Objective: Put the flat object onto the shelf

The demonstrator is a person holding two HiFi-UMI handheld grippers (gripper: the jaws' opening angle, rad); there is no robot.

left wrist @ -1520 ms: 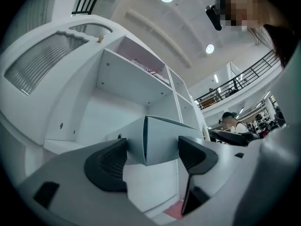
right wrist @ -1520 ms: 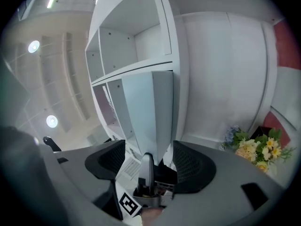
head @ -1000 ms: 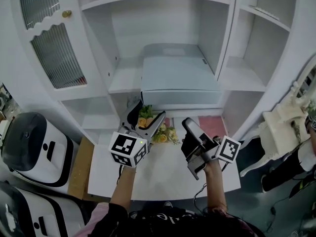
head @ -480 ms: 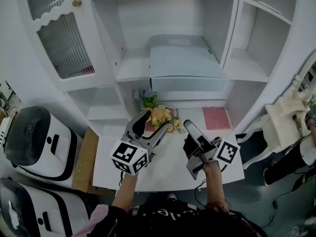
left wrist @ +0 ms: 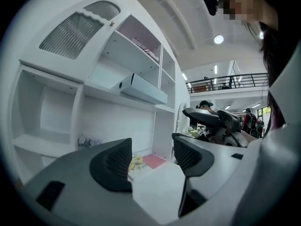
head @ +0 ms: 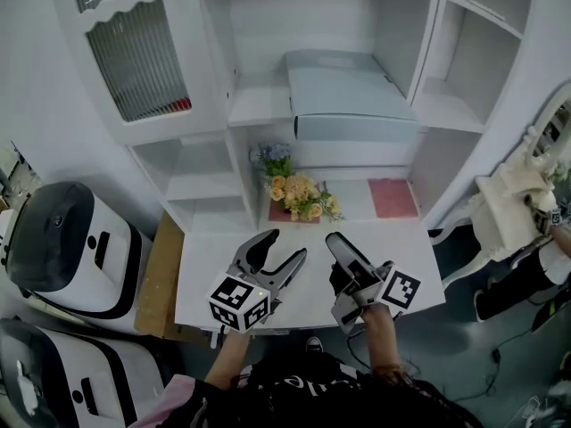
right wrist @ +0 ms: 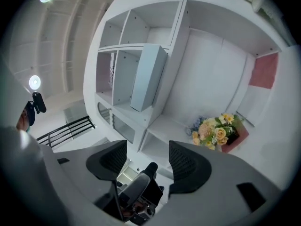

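The flat object (head: 352,96), a pale grey-blue slab, lies on the middle shelf (head: 259,105) of the white cabinet, its front edge jutting past the shelf. It also shows in the left gripper view (left wrist: 143,88) and the right gripper view (right wrist: 148,76). My left gripper (head: 285,246) hovers over the white table (head: 205,275), well short of the shelf. Its jaws are closing with nothing between them (left wrist: 151,157). Beside it, my right gripper (head: 337,252) is open and empty (right wrist: 148,161).
A bunch of flowers (head: 299,194) and a pink mat (head: 393,197) lie at the back of the table under the shelf. A ribbed-glass cabinet door (head: 138,47) is upper left. White rounded machines (head: 62,257) stand left; an ornate white chair (head: 508,212) stands right.
Both grippers have drawn back from the shelf toward the table's near edge. The left jaws stand a little narrower. The flat object stays on the shelf.
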